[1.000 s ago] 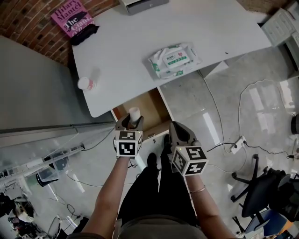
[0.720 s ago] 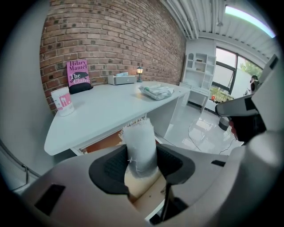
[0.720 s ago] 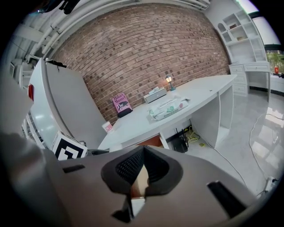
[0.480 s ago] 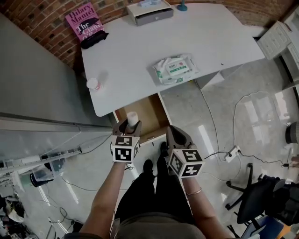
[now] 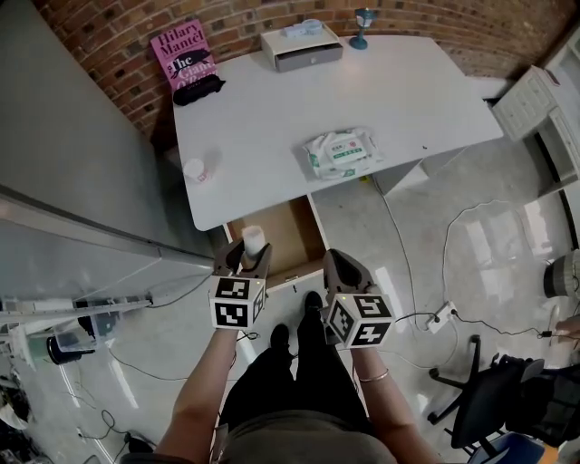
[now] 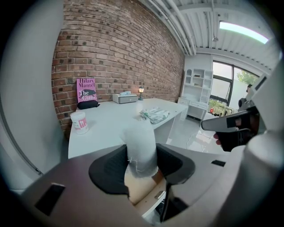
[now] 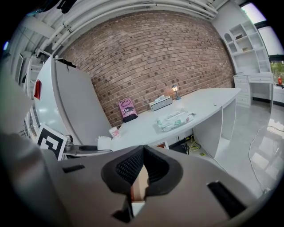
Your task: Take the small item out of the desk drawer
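My left gripper (image 5: 245,260) is shut on a small white cylindrical item (image 5: 253,239), which stands upright between its dark pads (image 6: 108,170). In the left gripper view the item (image 6: 140,148) fills the gap between the jaws. Just beyond it lies the open wooden desk drawer (image 5: 285,228), under the near edge of the white desk (image 5: 399,91). My right gripper (image 5: 339,265) hovers beside the drawer's front edge, jaws shut with nothing between them (image 7: 143,166).
On the desk lie a pack of wet wipes (image 5: 340,152), a small white jar (image 5: 195,169), a pink book (image 5: 184,50), a grey box (image 5: 301,45) and a small lamp (image 5: 364,18). A grey partition (image 5: 72,163) stands left. Cables, a power strip (image 5: 441,314) and a chair (image 5: 489,399) are on the floor right.
The view has pulled back and up, showing more of the desk. Both grippers have drifted slightly toward me; the left one still holds the white item.
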